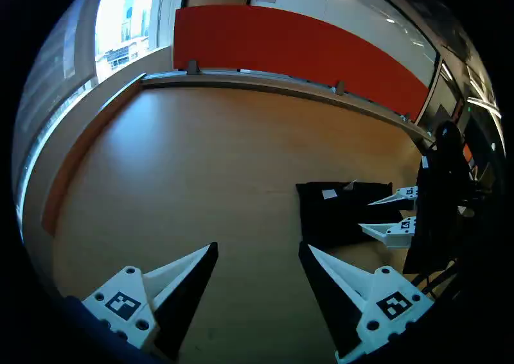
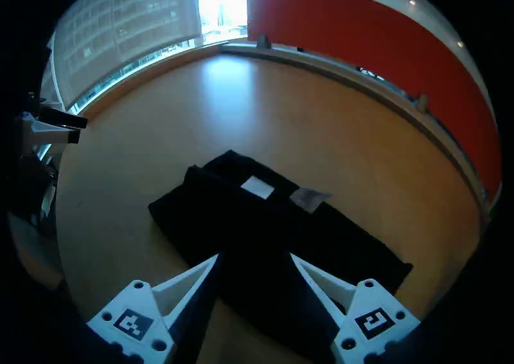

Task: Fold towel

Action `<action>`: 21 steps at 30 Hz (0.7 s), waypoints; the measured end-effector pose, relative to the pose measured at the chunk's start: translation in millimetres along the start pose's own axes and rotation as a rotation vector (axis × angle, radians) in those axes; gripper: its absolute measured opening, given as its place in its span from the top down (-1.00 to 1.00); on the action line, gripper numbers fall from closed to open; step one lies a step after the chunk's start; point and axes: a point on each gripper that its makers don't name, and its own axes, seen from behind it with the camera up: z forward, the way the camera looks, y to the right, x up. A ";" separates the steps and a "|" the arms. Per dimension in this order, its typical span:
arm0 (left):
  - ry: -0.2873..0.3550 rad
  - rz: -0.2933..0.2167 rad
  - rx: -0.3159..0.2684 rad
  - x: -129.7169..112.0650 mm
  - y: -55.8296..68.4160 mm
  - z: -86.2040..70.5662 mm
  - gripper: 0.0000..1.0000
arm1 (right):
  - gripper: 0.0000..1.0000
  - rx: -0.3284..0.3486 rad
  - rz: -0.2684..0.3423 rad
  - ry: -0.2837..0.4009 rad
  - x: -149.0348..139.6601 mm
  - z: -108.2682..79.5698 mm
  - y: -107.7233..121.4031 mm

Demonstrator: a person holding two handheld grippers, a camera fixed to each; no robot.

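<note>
A black towel (image 2: 270,235) lies folded on the wooden table (image 2: 257,107), with two small white labels (image 2: 257,186) on its top. My right gripper (image 2: 254,259) stands open just over the towel's near edge, with dark cloth showing between its fingers and neither finger pressing it. In the left gripper view the towel (image 1: 334,213) lies to the right, and the right gripper (image 1: 384,216) sits at its far side, held by a dark-sleeved arm (image 1: 437,203). My left gripper (image 1: 257,247) is open over bare wood, well left of the towel. It also shows at the far left as the left gripper (image 2: 54,130).
A red partition panel (image 1: 302,46) runs along the table's far edge above a raised rail (image 1: 257,81). Windows (image 2: 128,24) line the adjoining side. Bare wood spreads left of and beyond the towel.
</note>
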 end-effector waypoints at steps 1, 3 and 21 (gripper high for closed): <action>0.001 0.000 0.001 0.0 -0.4 -0.2 -0.87 | -0.35 0.000 0.000 -0.002 -0.4 0.6 0.2; 0.001 -0.001 0.002 0.0 -1.0 -0.6 -0.86 | -0.35 0.000 -0.001 -0.004 -1.1 1.8 0.8; 0.000 -0.003 0.007 -0.9 -4.8 -2.7 -0.87 | -0.35 -0.023 -0.006 0.010 23.6 13.7 25.4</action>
